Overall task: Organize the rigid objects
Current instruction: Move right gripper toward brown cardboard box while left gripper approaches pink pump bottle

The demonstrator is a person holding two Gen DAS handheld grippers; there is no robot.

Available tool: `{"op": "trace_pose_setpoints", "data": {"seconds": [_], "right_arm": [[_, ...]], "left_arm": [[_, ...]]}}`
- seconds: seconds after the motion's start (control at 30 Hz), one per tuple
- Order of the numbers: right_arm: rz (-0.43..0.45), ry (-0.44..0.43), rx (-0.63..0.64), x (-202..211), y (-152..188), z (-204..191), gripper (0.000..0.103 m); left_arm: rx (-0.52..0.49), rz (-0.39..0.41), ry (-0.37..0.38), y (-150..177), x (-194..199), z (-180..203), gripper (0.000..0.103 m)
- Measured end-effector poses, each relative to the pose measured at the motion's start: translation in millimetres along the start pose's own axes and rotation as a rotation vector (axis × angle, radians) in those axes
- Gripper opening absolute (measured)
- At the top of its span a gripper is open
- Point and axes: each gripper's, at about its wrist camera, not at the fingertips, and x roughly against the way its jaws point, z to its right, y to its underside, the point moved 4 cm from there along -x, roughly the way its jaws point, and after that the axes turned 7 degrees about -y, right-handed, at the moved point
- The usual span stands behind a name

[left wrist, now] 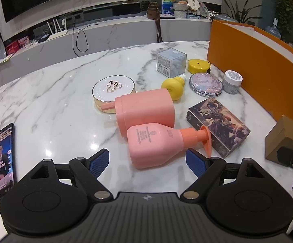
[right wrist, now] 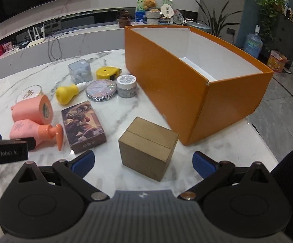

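My left gripper (left wrist: 147, 162) is open, its blue pads on either side of a pink pump bottle (left wrist: 156, 143) lying on the marble table (left wrist: 55, 105). Behind it lies a bigger pink bottle (left wrist: 144, 109), a white round compact (left wrist: 113, 89) and a yellow bulb-shaped bottle (left wrist: 173, 87). My right gripper (right wrist: 143, 163) is open just in front of a small brown cardboard box (right wrist: 148, 147). A large orange box (right wrist: 187, 85) with a white, empty inside stands at the right. A picture-printed card box (right wrist: 82, 125) lies between the pink bottles and the cardboard box.
A glitter compact (right wrist: 102, 90), a silver jar (right wrist: 126, 86), a yellow tape measure (right wrist: 107, 73) and a clear cube of small pieces (right wrist: 80, 73) sit by the orange box. A phone (left wrist: 2, 162) lies at the table's left edge. The table edge curves close at right.
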Motion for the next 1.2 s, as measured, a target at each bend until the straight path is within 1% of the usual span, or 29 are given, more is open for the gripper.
{"op": "trace_pose_setpoints", "data": {"seconds": [0.1, 0.23, 0.3, 0.43, 0.53, 0.67, 0.77, 0.93, 0.97, 1.1, 1.2], "right_arm": [[0.01, 0.011, -0.013, -3.6, -1.5, -1.6, 0.101], [0.007, -0.011, -0.048, -7.3, -1.8, -1.5, 0.101], [0.001, -0.012, -0.051, -9.5, -1.3, -1.6, 0.101], [-0.006, -0.006, -0.064, -13.4, -0.5, 1.6, 0.101], [-0.01, -0.022, -0.089, -16.0, -2.2, 3.3, 0.101], [-0.005, -0.02, -0.104, -16.5, -3.5, 6.6, 0.101], [-0.017, -0.027, -0.126, -18.0, -3.1, 9.0, 0.101], [-0.017, -0.029, -0.125, -17.1, -3.0, 8.5, 0.101], [-0.017, -0.029, -0.126, -16.9, -3.2, 8.7, 0.101], [-0.02, -0.03, -0.127, -17.4, -2.9, 8.7, 0.101], [-0.023, -0.029, -0.12, -18.2, -2.5, 8.3, 0.101]], "left_arm": [[0.016, -0.002, 0.015, 1.8, -5.5, -1.0, 0.1], [0.06, 0.008, 0.033, 0.6, -8.1, -4.7, 0.1], [0.065, 0.01, 0.049, -1.0, -10.6, -4.8, 0.1], [0.053, 0.012, 0.065, -1.9, -15.6, -1.8, 0.1], [0.046, 0.024, 0.12, -0.2, -11.3, 1.7, 0.1], [0.007, 0.041, 0.118, 3.0, -4.2, 8.3, 0.1], [-0.007, 0.033, 0.14, 8.2, 1.7, 9.5, 0.1], [-0.04, 0.022, 0.226, 20.6, 19.0, 13.2, 0.1], [-0.051, 0.03, 0.223, 21.7, 21.8, 13.6, 0.1], [-0.07, 0.076, 0.166, 16.1, 22.5, 9.0, 0.1], [-0.085, 0.088, 0.158, 12.7, 14.4, 4.6, 0.1]]}}
